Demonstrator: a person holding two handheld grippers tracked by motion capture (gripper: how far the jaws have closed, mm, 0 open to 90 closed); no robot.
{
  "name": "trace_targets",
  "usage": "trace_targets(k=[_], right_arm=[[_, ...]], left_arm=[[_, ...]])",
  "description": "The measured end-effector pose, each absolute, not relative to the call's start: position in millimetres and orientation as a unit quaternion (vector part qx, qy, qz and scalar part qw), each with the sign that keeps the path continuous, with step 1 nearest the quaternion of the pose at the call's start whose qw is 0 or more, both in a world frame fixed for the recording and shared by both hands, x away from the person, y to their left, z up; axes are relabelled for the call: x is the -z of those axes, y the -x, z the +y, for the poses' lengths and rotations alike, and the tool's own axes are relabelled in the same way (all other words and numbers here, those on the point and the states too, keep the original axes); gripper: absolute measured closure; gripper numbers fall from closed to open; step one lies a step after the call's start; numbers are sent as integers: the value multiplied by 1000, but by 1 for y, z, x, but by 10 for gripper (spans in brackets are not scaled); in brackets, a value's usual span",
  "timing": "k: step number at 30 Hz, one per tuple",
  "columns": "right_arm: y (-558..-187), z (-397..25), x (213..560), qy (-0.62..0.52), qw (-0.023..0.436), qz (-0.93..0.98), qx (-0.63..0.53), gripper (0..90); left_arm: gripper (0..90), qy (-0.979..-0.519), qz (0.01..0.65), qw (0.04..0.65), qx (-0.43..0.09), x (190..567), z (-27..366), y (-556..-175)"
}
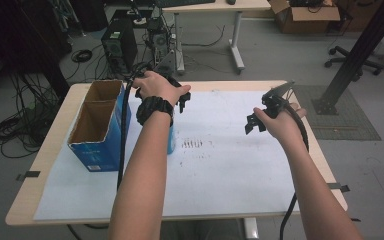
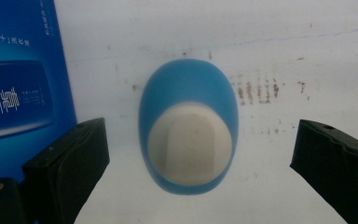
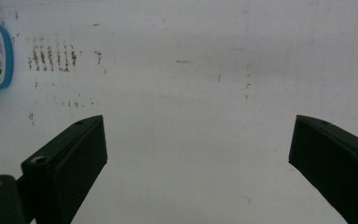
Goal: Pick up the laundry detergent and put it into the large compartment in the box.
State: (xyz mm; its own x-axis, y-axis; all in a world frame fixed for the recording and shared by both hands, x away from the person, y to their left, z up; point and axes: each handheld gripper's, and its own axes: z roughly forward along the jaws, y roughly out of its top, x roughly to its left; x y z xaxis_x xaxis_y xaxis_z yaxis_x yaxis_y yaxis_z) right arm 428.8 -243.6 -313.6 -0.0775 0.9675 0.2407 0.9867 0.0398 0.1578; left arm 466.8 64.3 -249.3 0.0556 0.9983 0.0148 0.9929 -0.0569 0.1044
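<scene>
your left gripper (image 2: 200, 154) hangs wide open, holding nothing, above the blue bottle (image 2: 189, 128) standing just right of the blue box (image 1: 96, 125). next, lower and close on it. your right gripper (image 3: 198, 154) waits open, empty.

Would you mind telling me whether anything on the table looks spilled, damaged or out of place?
Nothing serious. The white sheet carries rows of brownish smudges beside the blue bottle, which stands upright, next to the open blue box. Nothing is spilled or tipped.
</scene>
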Motion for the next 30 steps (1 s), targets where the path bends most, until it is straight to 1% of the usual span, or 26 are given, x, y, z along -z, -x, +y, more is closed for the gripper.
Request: trace_targets(k=[30], right_arm=[[-429,-245,326,680,38,-718,143,45]], left_arm=[[44,-713,699,28,-34,288,61,-468]])
